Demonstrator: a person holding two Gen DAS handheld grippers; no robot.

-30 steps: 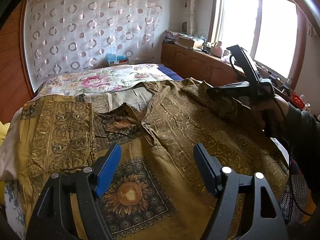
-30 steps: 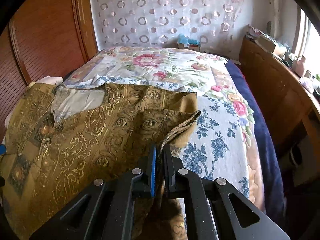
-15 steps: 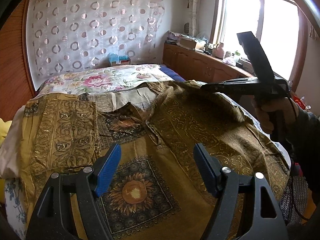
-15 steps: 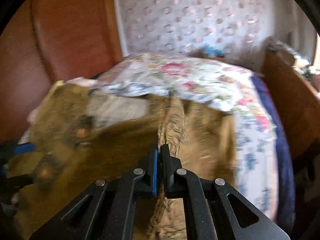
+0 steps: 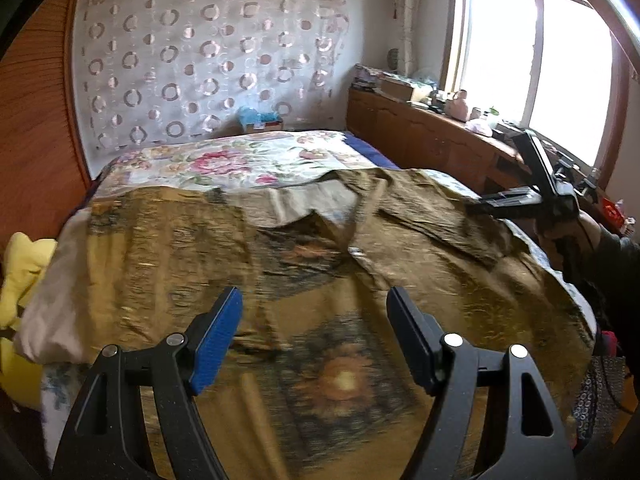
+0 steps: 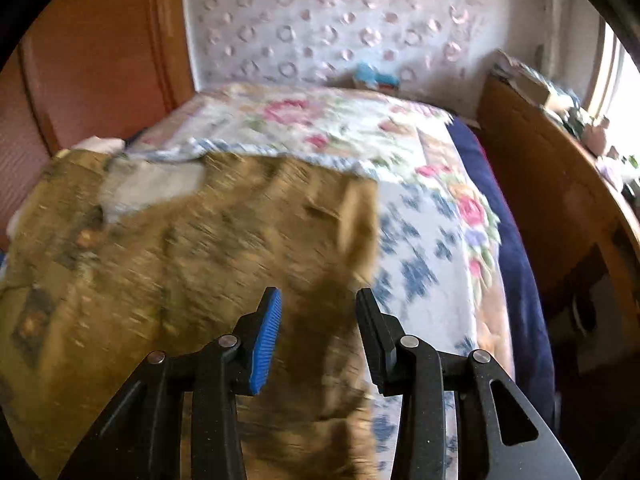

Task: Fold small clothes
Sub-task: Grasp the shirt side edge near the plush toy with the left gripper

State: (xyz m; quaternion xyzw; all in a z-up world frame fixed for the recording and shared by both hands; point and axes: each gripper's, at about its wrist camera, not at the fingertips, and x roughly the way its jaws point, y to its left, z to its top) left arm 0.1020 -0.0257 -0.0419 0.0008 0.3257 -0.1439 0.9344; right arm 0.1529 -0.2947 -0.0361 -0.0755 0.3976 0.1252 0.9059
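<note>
The gold patterned garment point(image 5: 320, 272) lay spread across the floral bedspread point(image 5: 240, 160) (both views blurred). The left gripper point(image 5: 314, 336) hovered above it, jaws wide; the right gripper point(image 6: 318, 320) hung parted, holding nothing.

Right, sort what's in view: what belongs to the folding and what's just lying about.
Belongs to the job:
- gold patterned garment, spread on the bed
- left gripper, open
- right gripper, open

Just lying about:
- floral bedspread
- yellow cloth
- blue box
- clutter on the wooden cabinet
</note>
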